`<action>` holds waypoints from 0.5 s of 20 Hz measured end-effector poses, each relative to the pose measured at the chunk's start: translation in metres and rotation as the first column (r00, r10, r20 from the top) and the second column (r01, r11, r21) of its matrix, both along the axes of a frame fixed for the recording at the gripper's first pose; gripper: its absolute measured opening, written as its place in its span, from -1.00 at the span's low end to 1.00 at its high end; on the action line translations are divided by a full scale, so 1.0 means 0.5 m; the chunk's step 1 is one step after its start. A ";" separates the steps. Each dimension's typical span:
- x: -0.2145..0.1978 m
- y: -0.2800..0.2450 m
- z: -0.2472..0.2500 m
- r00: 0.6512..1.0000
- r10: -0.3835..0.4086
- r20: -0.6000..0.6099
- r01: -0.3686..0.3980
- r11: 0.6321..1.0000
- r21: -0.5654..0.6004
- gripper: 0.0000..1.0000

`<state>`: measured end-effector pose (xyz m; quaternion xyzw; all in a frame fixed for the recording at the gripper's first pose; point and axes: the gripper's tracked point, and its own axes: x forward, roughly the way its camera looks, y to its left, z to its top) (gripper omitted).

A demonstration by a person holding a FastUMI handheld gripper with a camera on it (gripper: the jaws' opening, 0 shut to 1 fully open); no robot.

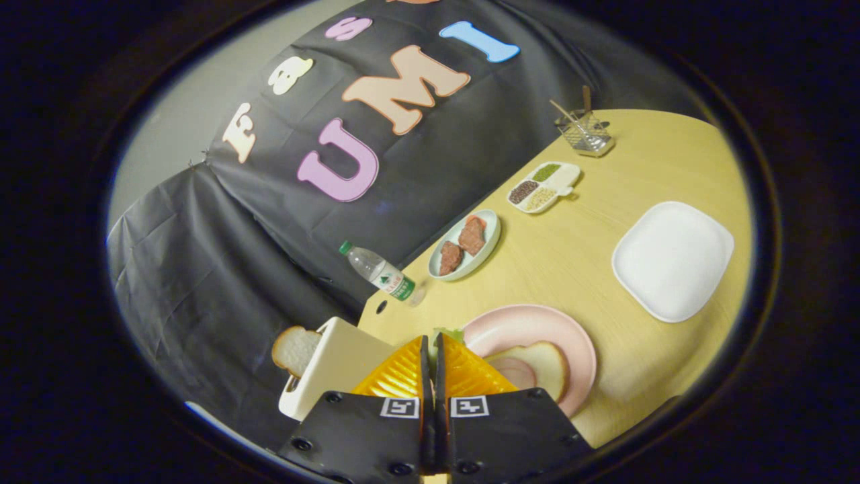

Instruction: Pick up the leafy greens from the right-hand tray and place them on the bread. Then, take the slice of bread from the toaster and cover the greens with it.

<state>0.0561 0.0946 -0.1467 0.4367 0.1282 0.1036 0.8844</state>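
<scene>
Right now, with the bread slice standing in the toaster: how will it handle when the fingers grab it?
Probably light and soft: the bread slice looks thick and spongy, so a hard pinch may dent it. It sticks well out of the toaster, so likely lifts freely. The gripper fingers are closed on a bit of leafy greens.

I see a light wooden table (591, 242) with a rounded corner and a small dark hole near its edge. Black cloth (222, 269) hangs creased behind it as the booth's wall, and a pale grey wall (188, 128) shows beyond the cloth's upper edge.
</scene>
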 end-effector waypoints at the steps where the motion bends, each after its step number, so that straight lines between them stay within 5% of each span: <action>1: -0.001 -0.013 -0.011 1.000 -0.014 -0.008 0.014 1.000 -0.013 -0.94; 10: 0.004 -0.067 -0.096 0.997 -0.050 -0.059 0.046 0.996 -0.078 -0.89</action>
